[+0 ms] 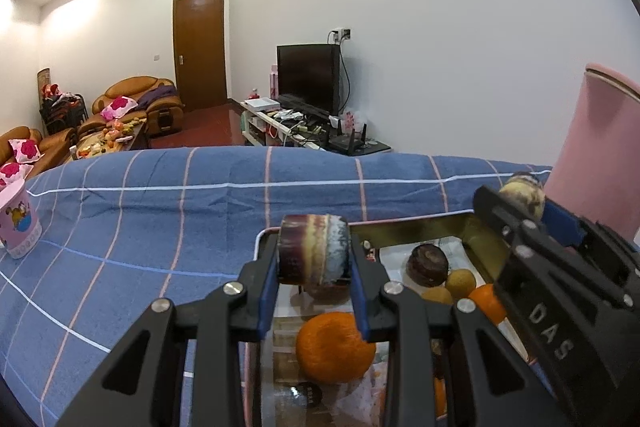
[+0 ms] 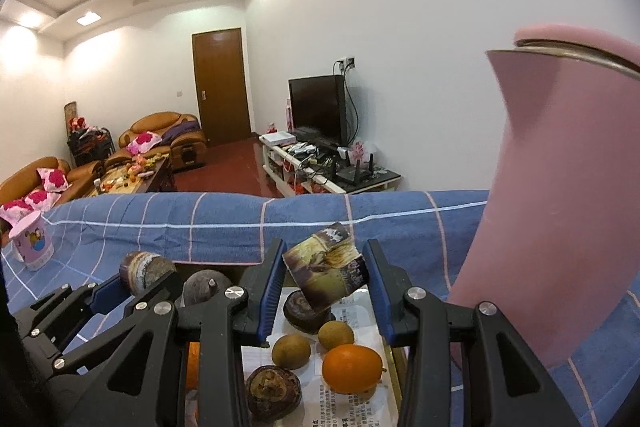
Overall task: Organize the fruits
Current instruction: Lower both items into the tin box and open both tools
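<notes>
purple cane piece [image 1: 314, 247] is clamped in left gripper [image 1: 314, 267], another cane piece [image 2: 326, 273] in right gripper [image 2: 326, 279]; oranges [image 2: 350, 367] are left unsorted in tray [image 1: 420, 227].

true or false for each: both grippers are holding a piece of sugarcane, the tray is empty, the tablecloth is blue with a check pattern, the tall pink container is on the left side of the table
1. Both grippers hold a piece of sugarcane. True: the left gripper is shut on one sugarcane piece, the right gripper on another sugarcane chunk.
2. The tray is empty. False: it holds oranges, small brown fruits and dark round ones.
3. The tablecloth is blue with a check pattern. True.
4. The tall pink container is on the left. False: it stands right of the tray; a small pink cup is at the left.
</notes>
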### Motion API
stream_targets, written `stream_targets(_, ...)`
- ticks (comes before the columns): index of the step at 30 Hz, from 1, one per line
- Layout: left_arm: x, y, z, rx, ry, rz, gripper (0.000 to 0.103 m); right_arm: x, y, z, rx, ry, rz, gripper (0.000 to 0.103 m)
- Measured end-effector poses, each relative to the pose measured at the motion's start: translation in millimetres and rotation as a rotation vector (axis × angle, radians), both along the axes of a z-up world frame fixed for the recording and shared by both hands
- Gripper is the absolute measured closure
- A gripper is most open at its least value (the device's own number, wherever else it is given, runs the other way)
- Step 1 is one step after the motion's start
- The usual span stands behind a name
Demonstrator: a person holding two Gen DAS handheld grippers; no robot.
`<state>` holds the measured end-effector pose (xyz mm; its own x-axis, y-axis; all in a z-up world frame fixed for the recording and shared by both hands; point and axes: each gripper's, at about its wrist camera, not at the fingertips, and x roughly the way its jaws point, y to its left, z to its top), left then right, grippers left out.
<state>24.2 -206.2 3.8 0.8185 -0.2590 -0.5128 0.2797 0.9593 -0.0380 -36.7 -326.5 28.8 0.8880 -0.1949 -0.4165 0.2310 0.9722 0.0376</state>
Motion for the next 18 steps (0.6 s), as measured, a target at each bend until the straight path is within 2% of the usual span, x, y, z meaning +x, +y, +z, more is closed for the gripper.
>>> stream_targets(7,6,0,-2,-0.012,0.027,-0.009,0.070,7,-2,-2,0.007,0.020,0.015,0.061)
stream_targets(18,14,6,-6,-0.032,0.073,0.004,0.070,35,-2,-19,0.035,0.149,0.095,0.061)
